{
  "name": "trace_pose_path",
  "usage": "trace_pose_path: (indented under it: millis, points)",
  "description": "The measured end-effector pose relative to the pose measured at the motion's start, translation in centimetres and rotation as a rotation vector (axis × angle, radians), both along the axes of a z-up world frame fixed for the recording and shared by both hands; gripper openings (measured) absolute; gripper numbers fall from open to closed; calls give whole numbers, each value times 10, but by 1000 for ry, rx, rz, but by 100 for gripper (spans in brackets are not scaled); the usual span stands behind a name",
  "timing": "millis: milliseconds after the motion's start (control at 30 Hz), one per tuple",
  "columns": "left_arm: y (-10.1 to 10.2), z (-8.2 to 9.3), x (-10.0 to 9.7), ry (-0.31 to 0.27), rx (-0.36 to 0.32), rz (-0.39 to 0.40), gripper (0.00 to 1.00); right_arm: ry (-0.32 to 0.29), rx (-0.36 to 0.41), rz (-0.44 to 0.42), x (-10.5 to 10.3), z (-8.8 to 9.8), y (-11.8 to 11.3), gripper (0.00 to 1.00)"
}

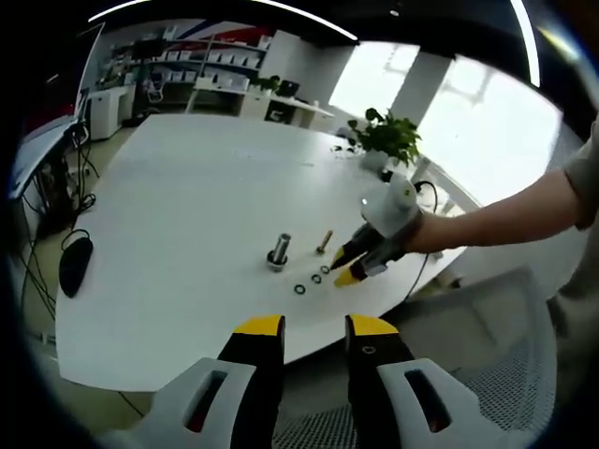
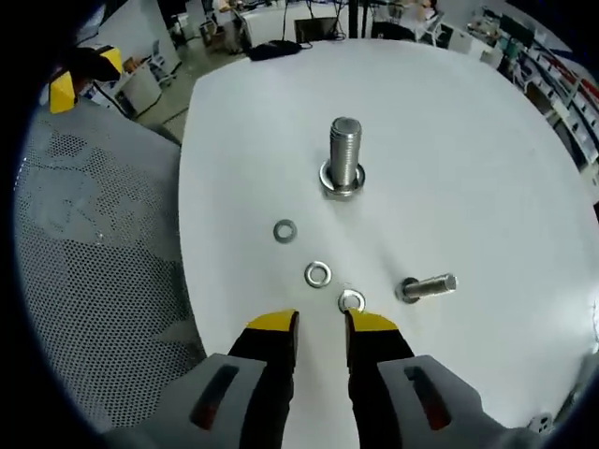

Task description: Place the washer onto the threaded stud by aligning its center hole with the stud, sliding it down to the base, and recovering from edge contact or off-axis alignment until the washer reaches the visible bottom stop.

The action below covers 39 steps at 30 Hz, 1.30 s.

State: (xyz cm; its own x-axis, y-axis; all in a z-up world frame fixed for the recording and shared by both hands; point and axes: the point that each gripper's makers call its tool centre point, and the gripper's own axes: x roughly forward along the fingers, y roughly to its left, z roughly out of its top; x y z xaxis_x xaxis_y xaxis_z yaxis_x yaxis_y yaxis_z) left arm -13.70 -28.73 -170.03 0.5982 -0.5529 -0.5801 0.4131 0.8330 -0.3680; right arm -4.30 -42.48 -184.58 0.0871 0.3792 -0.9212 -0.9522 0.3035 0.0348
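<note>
From my right gripper view, three washers lie flat on the white table (image 2: 468, 140): small bright metal rings, the nearest washer (image 2: 351, 300) just ahead of my right gripper (image 2: 321, 323), a middle washer (image 2: 317, 274) beyond it and a far washer (image 2: 284, 230) off to the left. The threaded stud (image 2: 343, 159) stands upright past them, a grey steel post with fine ridged threads rising from a wider round base. A smaller bolt (image 2: 429, 286) lies on its side to the right. My right gripper's yellow-tipped jaws stand slightly apart with nothing between them. In the left gripper view, my left gripper (image 1: 314, 326) hangs off the table edge, jaws parted and empty, above a grey mesh chair (image 1: 487, 393).
</note>
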Motion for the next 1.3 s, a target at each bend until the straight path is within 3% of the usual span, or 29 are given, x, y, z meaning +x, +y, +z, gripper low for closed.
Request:
trace_pose_path:
  millis: [300, 567, 800, 933, 1033, 1167, 1300]
  points:
    - [-2, -5, -4, 12, 26, -32, 24, -1, -9, 74, -4, -6, 32, 22]
    - [-1, 2, 0, -15, -1, -9, 24, -12, -20, 110, -1, -4, 54, 22]
    - [-3, 2, 0, -16, -4, -21, 24, -44, -47, 185, -2, -4, 60, 21]
    - [-4, 3, 1, -18, -7, -27, 24, -67, -56, 309, -8, -6, 60, 15]
    - [-5, 4, 1, -24, -11, -26, 24, -47, -54, 304, -6, -6, 60, 15]
    - [-4, 3, 1, -19, -3, -21, 24, -18, -138, 373, -7, -7, 58, 15]
    - [-2, 1, 0, -11, 8, -12, 24, -18, -211, 387, -8, -8, 61, 14]
